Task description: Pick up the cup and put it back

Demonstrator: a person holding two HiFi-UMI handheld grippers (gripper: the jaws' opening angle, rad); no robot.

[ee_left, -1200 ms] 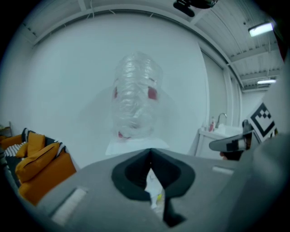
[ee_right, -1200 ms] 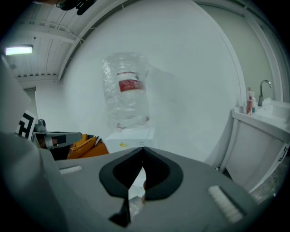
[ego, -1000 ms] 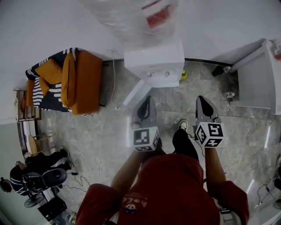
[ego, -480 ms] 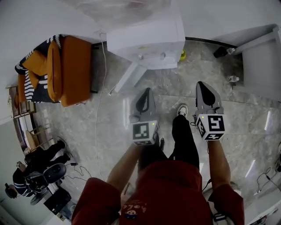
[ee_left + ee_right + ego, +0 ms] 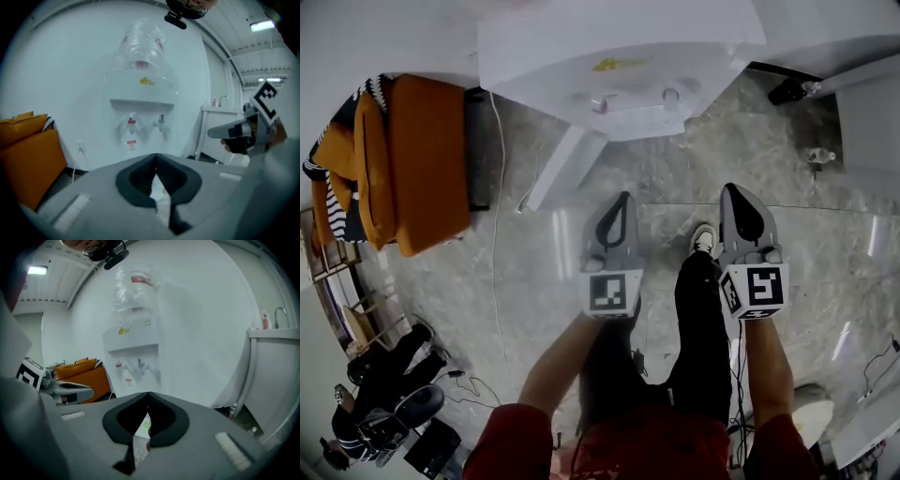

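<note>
Straight ahead of you stands a white water dispenser (image 5: 619,56), with a clear bottle (image 5: 140,42) on top and a red tap (image 5: 131,124) on its front. You hold both tools side by side above the grey stone floor (image 5: 675,187), pointing toward the dispenser. Your left gripper (image 5: 623,199) has its jaws pressed together at the tips, with nothing between them. Your right gripper (image 5: 734,189) is closed and empty too. An orange sofa (image 5: 422,159) sits against the wall to your left. None of the views lets you tell where the cup is.
</note>
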